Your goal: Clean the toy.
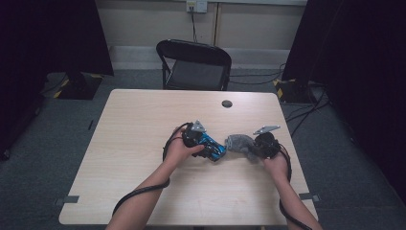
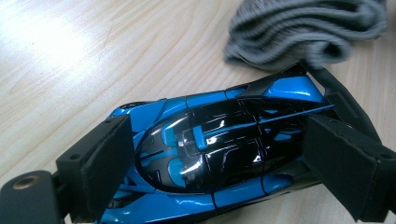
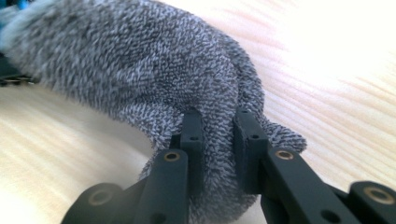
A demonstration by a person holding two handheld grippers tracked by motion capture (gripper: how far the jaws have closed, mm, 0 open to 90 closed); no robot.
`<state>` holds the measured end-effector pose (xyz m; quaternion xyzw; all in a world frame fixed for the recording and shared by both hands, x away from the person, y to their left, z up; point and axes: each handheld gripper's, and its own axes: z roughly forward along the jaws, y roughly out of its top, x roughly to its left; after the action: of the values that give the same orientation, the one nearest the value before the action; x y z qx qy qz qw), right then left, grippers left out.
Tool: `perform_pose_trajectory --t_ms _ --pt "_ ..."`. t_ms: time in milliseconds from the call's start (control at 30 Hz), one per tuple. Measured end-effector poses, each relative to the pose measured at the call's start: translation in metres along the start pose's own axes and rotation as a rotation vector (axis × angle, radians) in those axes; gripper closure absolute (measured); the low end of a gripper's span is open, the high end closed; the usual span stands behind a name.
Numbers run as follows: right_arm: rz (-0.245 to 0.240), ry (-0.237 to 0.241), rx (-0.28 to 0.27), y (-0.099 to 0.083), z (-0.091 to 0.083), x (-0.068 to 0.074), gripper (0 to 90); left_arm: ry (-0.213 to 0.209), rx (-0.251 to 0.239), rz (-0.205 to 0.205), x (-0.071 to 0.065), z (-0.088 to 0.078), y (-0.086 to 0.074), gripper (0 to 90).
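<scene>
Little passage is left between the blue toy car (image 1: 212, 145) and the grey sock (image 1: 239, 142) (they seem nearly touching), while bare table (image 1: 139, 120) is offered around them, with a small dark disc (image 1: 227, 103) near the far edge.

I'm not reading any text, label, brand or no. anywhere: nothing legible's showing on the blue toy car (image 2: 219, 154), grey sock (image 3: 154, 84) or surface (image 1: 143, 124).
</scene>
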<state>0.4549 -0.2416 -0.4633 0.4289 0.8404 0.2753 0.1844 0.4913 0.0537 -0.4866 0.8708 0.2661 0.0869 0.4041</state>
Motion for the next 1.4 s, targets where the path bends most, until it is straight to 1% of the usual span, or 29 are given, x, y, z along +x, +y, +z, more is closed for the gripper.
perform_pose_trajectory --t_ms 100,133,167,300,433,533,667,800,867,933,967,1000,1033,1100,1133,1267,1400 --pt "-0.007 0.012 -0.024 -0.001 -0.009 0.001 76.3 0.001 -0.004 -0.001 0.0 0.0 0.0 9.3" --pt "-0.007 0.012 -0.024 -0.001 -0.009 0.001 76.3 0.001 -0.004 -0.001 0.0 0.0 0.0 9.2" --pt "-0.01 0.028 -0.046 -0.001 -0.016 0.003 76.3 0.001 -0.004 -0.001 0.0 0.0 0.0 9.2" --pt "-0.033 0.053 -0.085 -0.002 -0.03 0.009 76.3 0.0 -0.001 0.001 0.0 0.0 0.0 9.2" --pt "-0.062 0.084 -0.112 -0.005 -0.04 0.019 76.3 0.0 0.003 0.002 0.0 0.0 0.0 9.2" --pt "-0.077 0.115 -0.133 -0.007 -0.047 0.027 76.3 0.0 0.002 0.002 0.0 0.0 0.0 9.2" --pt "-0.118 0.152 -0.143 -0.009 -0.052 0.041 76.3 0.001 0.002 0.003 0.0 0.0 0.0 9.2" --pt "-0.14 0.186 -0.151 -0.012 -0.058 0.052 76.2 0.001 -0.003 -0.001 0.0 0.0 0.0 9.2" --pt "-0.142 0.192 -0.156 -0.013 -0.058 0.055 76.2 0.001 -0.003 -0.001 0.0 0.0 0.0 9.2" --pt "-0.158 0.22 -0.158 -0.015 -0.059 0.063 76.1 0.001 0.001 -0.001 0.0 0.0 0.0 9.2" --pt "-0.158 0.22 -0.158 -0.015 -0.059 0.063 76.1 0.001 0.001 -0.001 0.0 0.0 0.0 9.2" --pt "-0.163 0.234 -0.162 -0.015 -0.059 0.066 76.0 0.001 0.001 0.001 0.0 0.0 0.0 9.2" --pt "-0.179 0.247 -0.155 -0.017 -0.058 0.073 76.0 0.0 0.0 0.001 0.0 0.0 0.0 9.2" --pt "-0.193 0.251 -0.146 -0.017 -0.055 0.079 75.9 0.0 -0.002 -0.001 0.0 0.0 0.0 9.2" --pt "-0.193 0.251 -0.146 -0.017 -0.055 0.079 75.9 0.001 -0.003 -0.002 0.0 0.0 0.0 9.2" --pt "-0.211 0.263 -0.103 -0.022 -0.039 0.087 75.9 0.002 -0.009 -0.002 0.0 0.0 -0.001 9.2" --pt "-0.236 0.301 -0.071 -0.025 -0.03 0.095 75.9 0.002 -0.007 -0.003 0.0 0.0 0.0 9.2"
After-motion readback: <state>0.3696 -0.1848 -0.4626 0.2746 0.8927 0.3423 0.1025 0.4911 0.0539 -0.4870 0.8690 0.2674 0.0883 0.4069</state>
